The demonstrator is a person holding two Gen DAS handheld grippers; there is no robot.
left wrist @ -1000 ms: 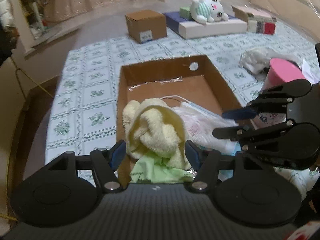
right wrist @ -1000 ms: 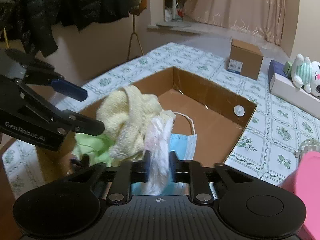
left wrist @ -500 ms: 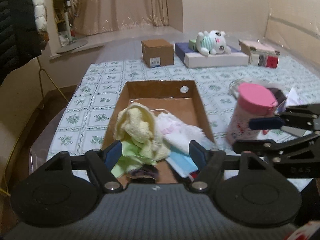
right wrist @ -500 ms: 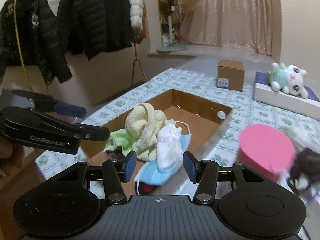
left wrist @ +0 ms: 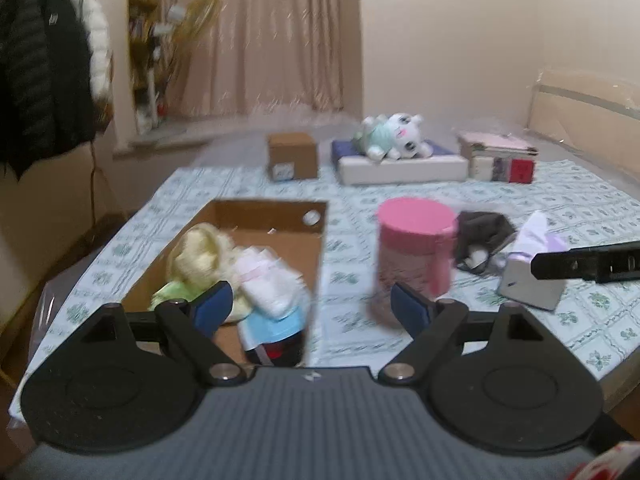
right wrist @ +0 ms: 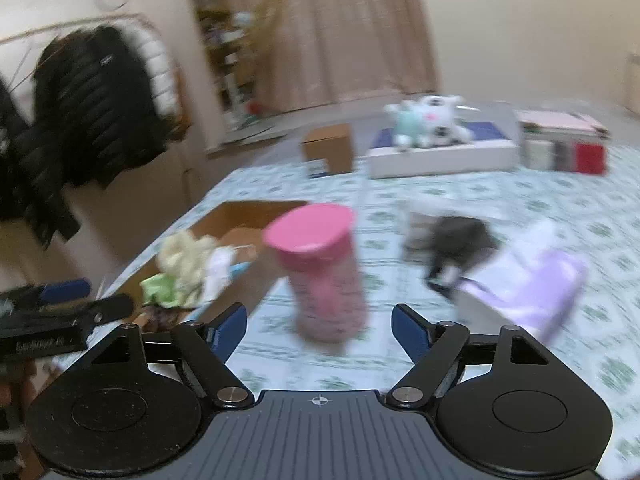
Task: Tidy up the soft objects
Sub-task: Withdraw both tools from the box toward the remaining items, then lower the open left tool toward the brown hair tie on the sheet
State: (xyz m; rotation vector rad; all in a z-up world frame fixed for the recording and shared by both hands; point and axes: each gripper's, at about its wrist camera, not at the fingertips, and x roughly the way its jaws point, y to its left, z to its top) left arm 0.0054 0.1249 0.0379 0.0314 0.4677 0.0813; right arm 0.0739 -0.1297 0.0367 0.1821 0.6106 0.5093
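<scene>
While both claws are opening, nothing lies between the pads of either. The left claw (left wrist: 312, 306) is spread wide above the near end of the cardboard box (left wrist: 262, 216), which rests on a surface covered by a green-patterned cloth (left wrist: 560, 200). Inside the box, at its near end, the soft objects lie heaped together: a yellow towel (left wrist: 202, 256), a green cloth (left wrist: 172, 292) beneath it, a white-and-pink fabric piece (left wrist: 266, 280) and a light blue face mask (left wrist: 276, 322). This heap sits just beyond and slightly left of the left claw's fingertips, apart from them. The right claw (right wrist: 319, 326) is likewise spread, with a pink lidded canister (right wrist: 320, 268) standing on the cloth just beyond the gap, not touched by the pads. From the right wrist view the box (right wrist: 236, 216) and its heap lie to the left of the right claw, and the left claw appears at the left edge. To the right of the canister lie a dark crumpled item (right wrist: 456, 244) and a tissue box (right wrist: 520, 288) with lilac wrapping. Farther back, a plush toy (left wrist: 390, 136) lies on a flat white box (left wrist: 400, 168), beside a small brown carton (left wrist: 292, 156). Both views are blurred.
</scene>
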